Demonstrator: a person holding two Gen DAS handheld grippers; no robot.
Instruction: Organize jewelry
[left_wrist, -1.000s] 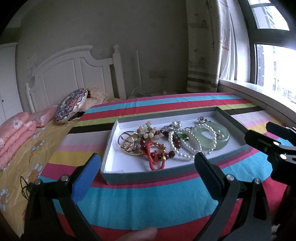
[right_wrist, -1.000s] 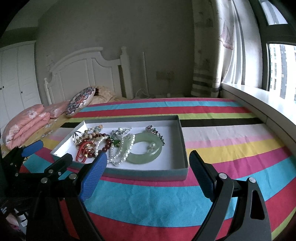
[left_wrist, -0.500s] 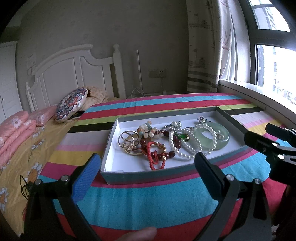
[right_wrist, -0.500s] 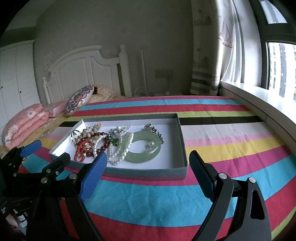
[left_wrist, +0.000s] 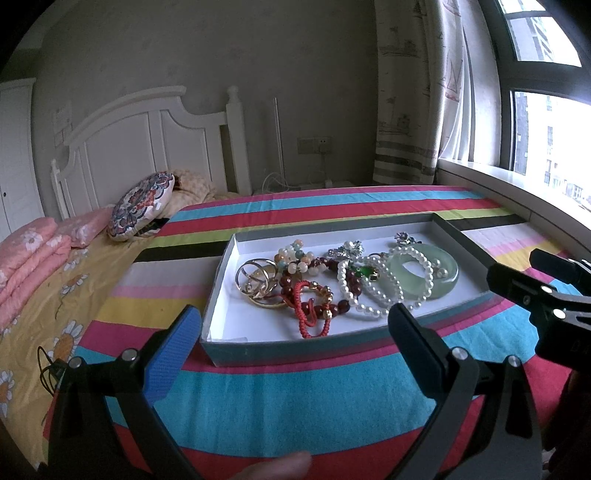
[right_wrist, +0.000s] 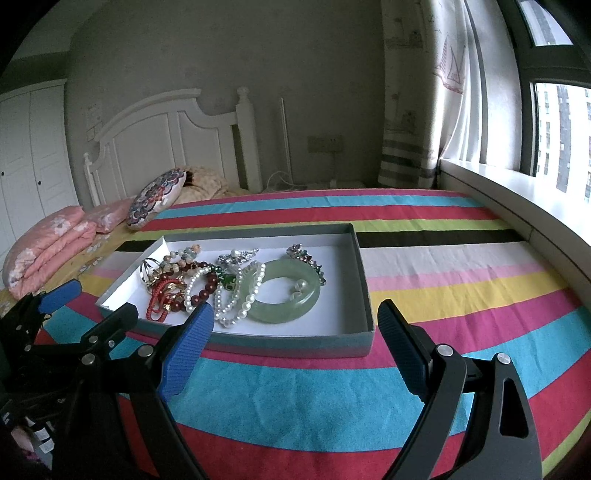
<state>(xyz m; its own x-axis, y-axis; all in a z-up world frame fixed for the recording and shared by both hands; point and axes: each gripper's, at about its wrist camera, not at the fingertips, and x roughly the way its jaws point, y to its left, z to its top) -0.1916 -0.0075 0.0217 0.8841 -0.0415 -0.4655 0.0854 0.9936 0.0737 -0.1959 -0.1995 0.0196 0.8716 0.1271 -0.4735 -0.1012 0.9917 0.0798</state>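
Green jade ring (left_wrist: 424, 275) lies flat in a shallow grey box (left_wrist: 280, 350) with a white floor, on a striped bedspread (left_wrist: 295, 402). Pearl strings (left_wrist: 373, 291) drape over the ring's left edge. Left of them sit dark red beads (left_wrist: 325, 295), a red cord bracelet (left_wrist: 314, 321), gold bangles (left_wrist: 258, 284) and pale mixed beads (left_wrist: 293, 254), all touching and overlapping in one heap. A silver brooch (left_wrist: 345, 249) lies toward the far wall.

Progress, as a judgement: every piece is inside the box, none on the cloth, but they are tangled, not laid apart. This fits either gathered-in-and-done, or a heap waiting to be sorted out; cannot tell which.

Left gripper (left_wrist: 295, 336) hovers near the box's front wall, fingers spread wide, holding nothing. Right gripper (right_wrist: 295, 341) likewise, fingers wide apart and empty, just short of the box's near wall.

Left view shows the bangles and cord clearly, plus a fingertip (left_wrist: 273, 467) at the bottom edge. Right view shows a second beaded piece (right_wrist: 306, 260) past the ring, the bare right part of the box floor, and the left gripper at lower left.
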